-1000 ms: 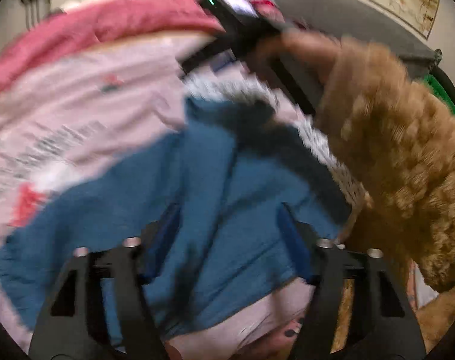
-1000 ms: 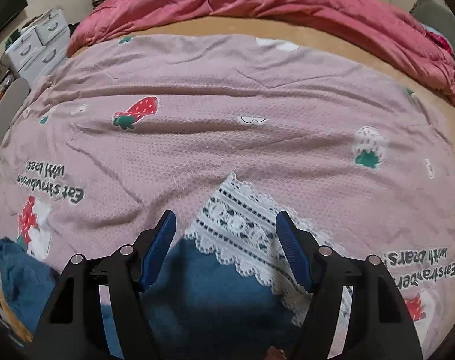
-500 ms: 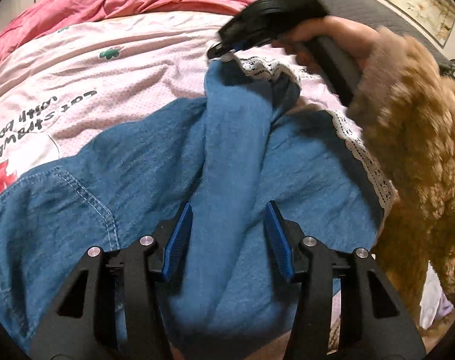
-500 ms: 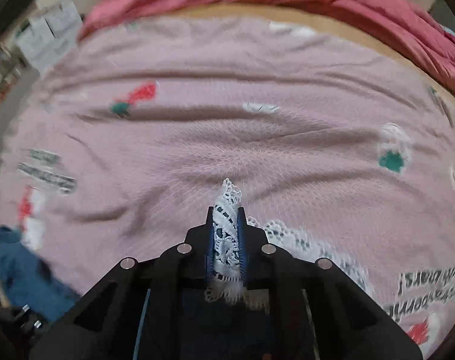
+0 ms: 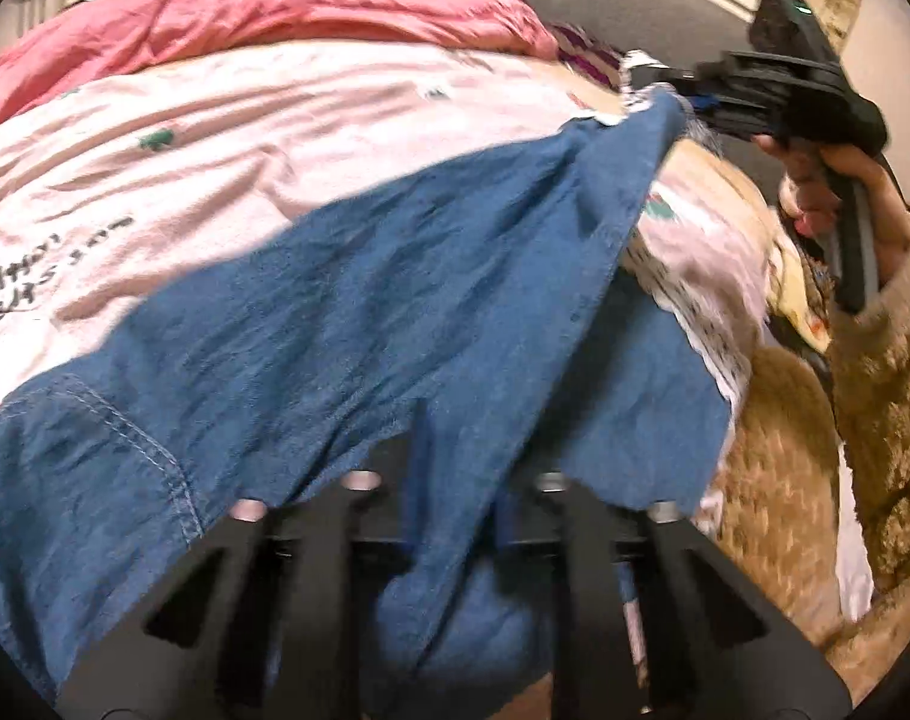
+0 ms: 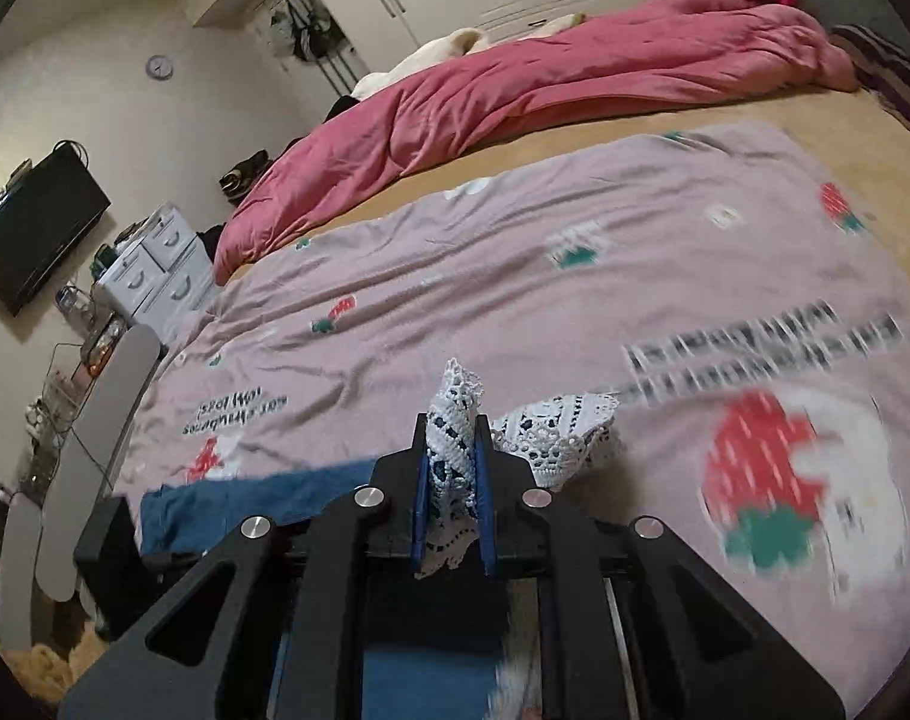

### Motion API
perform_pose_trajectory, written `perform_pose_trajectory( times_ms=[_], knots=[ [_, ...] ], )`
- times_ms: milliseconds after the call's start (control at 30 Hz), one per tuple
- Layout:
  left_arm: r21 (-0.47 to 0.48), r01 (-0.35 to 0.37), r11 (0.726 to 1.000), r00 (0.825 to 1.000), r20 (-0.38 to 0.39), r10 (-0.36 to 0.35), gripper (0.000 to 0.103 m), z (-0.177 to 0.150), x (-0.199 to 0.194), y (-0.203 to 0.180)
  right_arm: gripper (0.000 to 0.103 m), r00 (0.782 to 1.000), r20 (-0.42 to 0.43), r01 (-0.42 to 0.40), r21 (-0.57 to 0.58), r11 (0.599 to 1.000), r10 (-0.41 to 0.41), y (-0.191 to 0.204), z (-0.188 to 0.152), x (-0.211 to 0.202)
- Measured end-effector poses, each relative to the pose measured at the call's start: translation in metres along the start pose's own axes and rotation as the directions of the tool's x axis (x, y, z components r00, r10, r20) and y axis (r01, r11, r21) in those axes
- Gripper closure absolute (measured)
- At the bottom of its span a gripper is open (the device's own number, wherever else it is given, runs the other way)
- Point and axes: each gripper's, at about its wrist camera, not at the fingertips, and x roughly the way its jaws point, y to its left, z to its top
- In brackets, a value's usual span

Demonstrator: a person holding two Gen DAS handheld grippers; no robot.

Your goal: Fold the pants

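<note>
Blue denim pants with a white lace hem lie across a pink strawberry-print bedsheet. My left gripper is at the near edge of the pants, its fingers mostly covered by denim that drapes between them. My right gripper is shut on the white lace hem and holds it above the sheet. In the left wrist view the right gripper lifts one pant leg up and to the far right. A strip of denim shows low left in the right wrist view.
A rumpled pink-red duvet lies along the far side of the bed. White drawers and a wall TV stand at left. A fuzzy tan sleeve is at right.
My right gripper closed on the lace hem and lifted it up and away to the right, stretching the pant leg. My left gripper narrowed and the denim now drapes over its fingers.
</note>
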Motion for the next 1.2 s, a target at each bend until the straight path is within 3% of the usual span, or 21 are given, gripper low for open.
perform_pose_trajectory(
  times_ms=[67, 233, 500, 533, 600, 667, 700, 767, 800, 833, 867, 933, 1100, 1200],
  knots=[
    [0.026, 0.008, 1.0, 1.0, -0.012, -0.008, 0.098, -0.001, -0.002, -0.002, 0.091, 1.0, 0.008, 0.014, 0.029, 0.999, -0.014, -0.004, -0.017, -0.014],
    [0.038, 0.103, 0.994, 0.995, -0.011, -0.103, 0.098, -0.007, -0.02, 0.002, 0.09, 1.0, 0.0, 0.03, 0.137, 0.99, -0.031, -0.018, -0.081, -0.045],
    [0.064, 0.106, 0.992, 0.993, -0.055, -0.103, 0.097, -0.022, -0.021, 0.0, 0.087, 0.991, -0.097, 0.113, 0.217, 0.97, -0.094, -0.035, -0.147, -0.042],
    [0.074, 0.092, 0.993, 0.995, -0.056, -0.088, 0.095, -0.023, -0.02, -0.002, 0.086, 0.991, -0.097, 0.113, 0.22, 0.969, -0.094, -0.036, -0.15, -0.044],
    [0.088, 0.093, 0.992, 0.995, -0.051, -0.089, 0.084, -0.028, -0.022, -0.004, 0.073, 0.99, -0.1, 0.118, 0.208, 0.971, -0.099, -0.032, -0.152, -0.048],
    [0.11, 0.089, 0.99, 0.995, -0.051, -0.083, 0.065, -0.03, -0.023, -0.01, 0.064, 0.988, -0.109, 0.129, 0.202, 0.971, -0.108, -0.029, -0.155, -0.049],
    [0.118, 0.09, 0.989, 0.995, -0.047, -0.085, 0.062, -0.029, -0.023, -0.012, 0.062, 0.988, -0.119, 0.124, 0.211, 0.97, -0.1, -0.03, -0.156, -0.049],
    [0.124, 0.088, 0.988, 0.996, -0.041, -0.083, 0.06, -0.029, -0.021, -0.016, 0.065, 0.987, -0.129, 0.119, 0.215, 0.969, -0.093, -0.032, -0.158, -0.045],
    [0.124, 0.08, 0.989, 0.996, -0.043, -0.075, 0.06, -0.028, -0.019, -0.018, 0.085, 0.986, -0.134, 0.125, 0.206, 0.971, -0.098, -0.03, -0.159, -0.044],
    [0.122, 0.078, 0.989, 0.996, -0.05, -0.073, 0.065, -0.028, -0.017, -0.018, 0.091, 0.984, -0.141, 0.135, 0.18, 0.974, -0.11, -0.029, -0.16, -0.042],
    [0.125, 0.071, 0.99, 0.996, -0.065, -0.064, 0.084, -0.028, -0.015, -0.02, 0.092, 0.982, -0.149, 0.138, 0.158, 0.978, -0.114, -0.026, -0.16, -0.041],
    [0.133, 0.027, 0.991, 0.997, -0.075, -0.017, 0.1, -0.028, -0.014, -0.02, 0.092, 0.974, -0.172, 0.166, 0.088, 0.982, -0.149, -0.019, -0.16, -0.043],
    [0.175, 0.087, 0.981, 0.992, -0.103, -0.07, 0.103, -0.037, -0.03, -0.023, 0.091, 0.957, -0.198, 0.219, 0.013, 0.976, -0.212, -0.017, -0.159, -0.051],
    [0.211, 0.064, 0.975, 0.989, -0.141, -0.034, 0.101, -0.049, -0.027, -0.029, 0.082, 0.921, -0.268, 0.277, -0.057, 0.959, -0.282, -0.014, -0.166, -0.033]
  ],
)
